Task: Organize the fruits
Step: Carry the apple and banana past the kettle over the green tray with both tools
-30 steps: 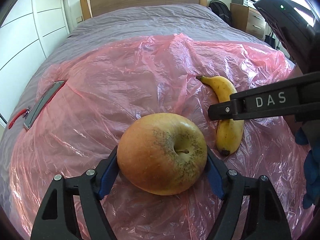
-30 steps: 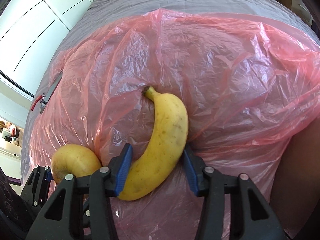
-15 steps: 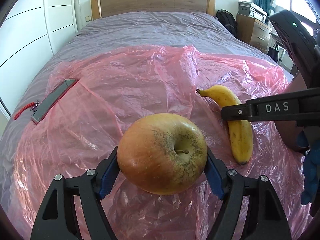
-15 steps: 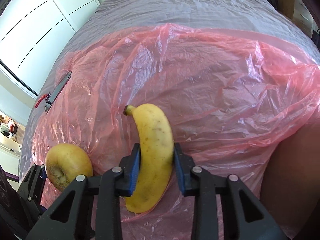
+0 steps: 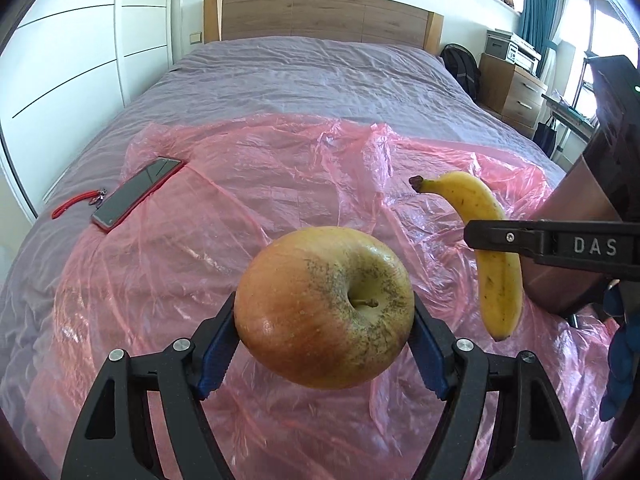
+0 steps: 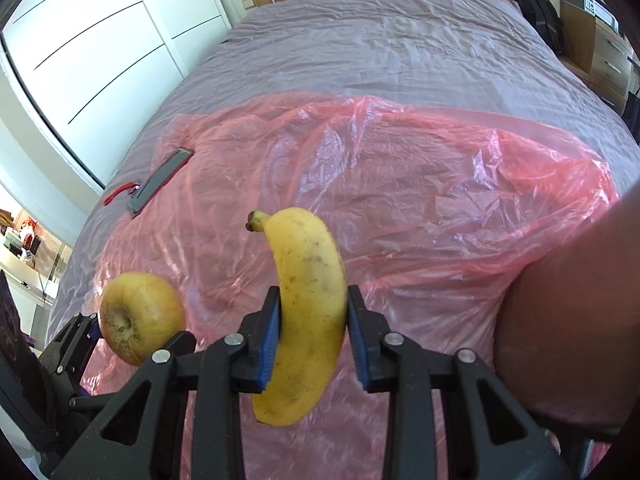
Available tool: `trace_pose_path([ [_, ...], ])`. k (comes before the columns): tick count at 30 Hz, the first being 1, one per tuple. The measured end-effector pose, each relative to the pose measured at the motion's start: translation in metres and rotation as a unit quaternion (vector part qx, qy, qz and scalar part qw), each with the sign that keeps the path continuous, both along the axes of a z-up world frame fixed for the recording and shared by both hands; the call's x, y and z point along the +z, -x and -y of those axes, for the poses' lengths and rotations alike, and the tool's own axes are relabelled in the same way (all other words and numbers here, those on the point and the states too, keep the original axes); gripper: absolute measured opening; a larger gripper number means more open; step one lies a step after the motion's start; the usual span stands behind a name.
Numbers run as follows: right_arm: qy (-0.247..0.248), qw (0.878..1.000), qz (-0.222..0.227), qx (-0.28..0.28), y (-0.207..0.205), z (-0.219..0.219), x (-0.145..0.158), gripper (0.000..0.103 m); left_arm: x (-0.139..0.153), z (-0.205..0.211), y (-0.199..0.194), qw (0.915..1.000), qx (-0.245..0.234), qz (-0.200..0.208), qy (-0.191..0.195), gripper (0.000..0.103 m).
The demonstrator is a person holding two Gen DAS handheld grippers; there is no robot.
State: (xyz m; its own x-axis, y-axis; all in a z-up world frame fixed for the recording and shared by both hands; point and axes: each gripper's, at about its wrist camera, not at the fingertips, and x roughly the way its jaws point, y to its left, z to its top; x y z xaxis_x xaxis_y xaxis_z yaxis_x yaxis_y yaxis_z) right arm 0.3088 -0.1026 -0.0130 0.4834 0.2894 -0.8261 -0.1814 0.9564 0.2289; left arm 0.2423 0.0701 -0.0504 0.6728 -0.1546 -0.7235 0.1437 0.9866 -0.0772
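Note:
My left gripper [image 5: 324, 340] is shut on a large yellow-red apple [image 5: 324, 308] and holds it up above the pink plastic sheet [image 5: 240, 208]. The apple also shows in the right wrist view [image 6: 140, 316], low on the left. My right gripper [image 6: 314, 332] is shut on a yellow banana [image 6: 310, 312] near its middle, stem pointing away, lifted off the sheet. In the left wrist view the banana [image 5: 492, 248] hangs at the right, crossed by the right gripper's black finger [image 5: 552, 244].
The pink sheet covers the near half of a grey bed [image 5: 312, 72]. A phone with a red strap [image 5: 136, 192] lies at the sheet's left edge. White wardrobe doors [image 5: 72, 60] stand left, a wooden headboard [image 5: 320, 16] behind, drawers [image 5: 512, 88] at right.
My right gripper has closed on the banana and lifted it off the sheet. My left gripper has raised the apple higher above the bed.

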Motion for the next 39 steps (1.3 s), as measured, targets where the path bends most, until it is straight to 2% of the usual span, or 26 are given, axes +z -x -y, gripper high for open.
trace_pose_path([
  [14, -0.029, 0.999, 0.010, 0.024, 0.120, 0.021, 0.028, 0.005, 0.027, -0.002, 0.087, 0.9994, 0.015, -0.009, 0.029, 0.072],
  [23, -0.046, 0.999, 0.000, -0.003, 0.192, 0.060, 0.024, 0.005, 0.043, 0.016, 0.142, 0.9994, -0.005, -0.009, 0.033, 0.072],
  [31, -0.050, 0.998, 0.000, -0.039, 0.231, 0.098, 0.020, 0.005, 0.051, 0.050, 0.177, 0.9991, -0.039, -0.008, 0.015, 0.072],
  [39, -0.061, 0.995, 0.004, -0.082, 0.257, 0.152, 0.014, 0.005, 0.056, 0.109, 0.201, 0.9953, -0.096, -0.013, 0.007, 0.072],
])
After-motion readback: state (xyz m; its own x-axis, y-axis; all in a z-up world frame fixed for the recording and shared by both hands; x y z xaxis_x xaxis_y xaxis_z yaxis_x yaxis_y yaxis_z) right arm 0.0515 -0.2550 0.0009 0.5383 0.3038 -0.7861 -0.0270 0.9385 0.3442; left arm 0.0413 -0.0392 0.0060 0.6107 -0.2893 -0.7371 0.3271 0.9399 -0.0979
